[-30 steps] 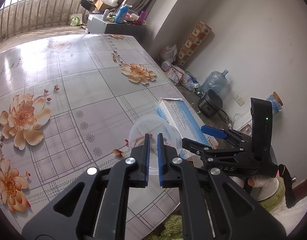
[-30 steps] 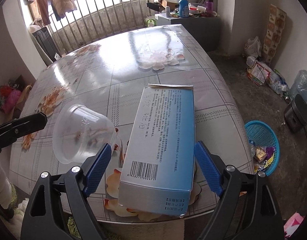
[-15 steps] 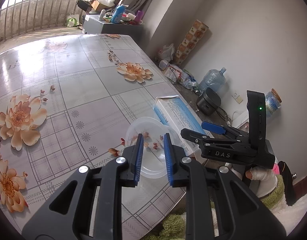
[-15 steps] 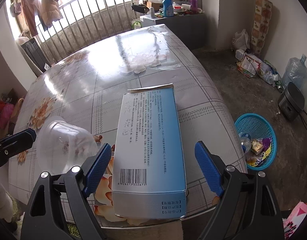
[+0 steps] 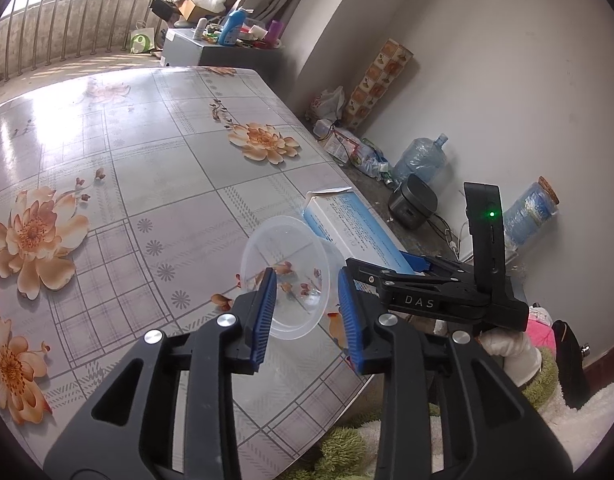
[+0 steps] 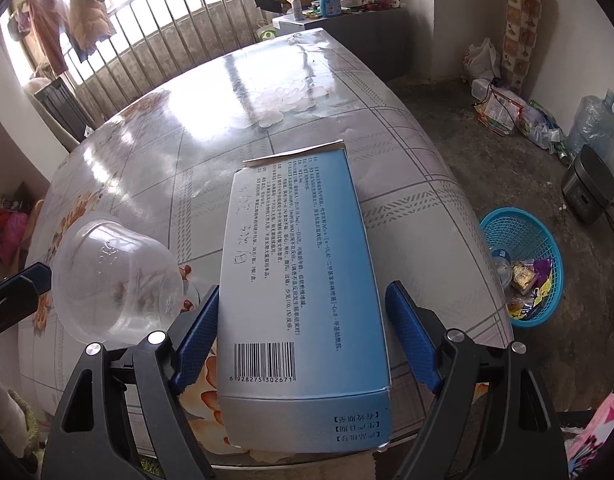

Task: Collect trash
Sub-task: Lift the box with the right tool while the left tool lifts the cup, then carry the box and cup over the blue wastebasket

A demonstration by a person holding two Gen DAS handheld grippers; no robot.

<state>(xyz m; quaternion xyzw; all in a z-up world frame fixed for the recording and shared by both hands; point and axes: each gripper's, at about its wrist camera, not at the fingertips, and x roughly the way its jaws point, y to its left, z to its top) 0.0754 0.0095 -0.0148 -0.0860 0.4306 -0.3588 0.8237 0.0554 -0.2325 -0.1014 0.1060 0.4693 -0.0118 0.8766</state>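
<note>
Clear plastic, a disposable cup [image 5: 285, 276] lies tipped on its side near the front edge of our floral glass-topped table [image 5: 147, 152], its open mouth facing our left gripper [image 5: 307, 304]. That gripper's blue pads stand moderately apart on either side of the cup's rim; we cannot tell whether either pad touches it. In the right wrist view the cup [image 6: 115, 276] rests just left of a blue-and-white carton [image 6: 303, 292] printed with a barcode, which lies flat along the table's front edge with its near end overhanging slightly. Our right gripper [image 6: 303, 344] holds its fingers wide, one pad on each side of the carton near the barcode end; the left pad sits very close to the carton's side, the right pad stands a little clear. From the left wrist view, that right gripper [image 5: 391, 268] reaches in beside the carton [image 5: 355, 228]. On the floor to the right of the table stands a blue mesh basket [image 6: 547, 248] already holding wrappers.
</note>
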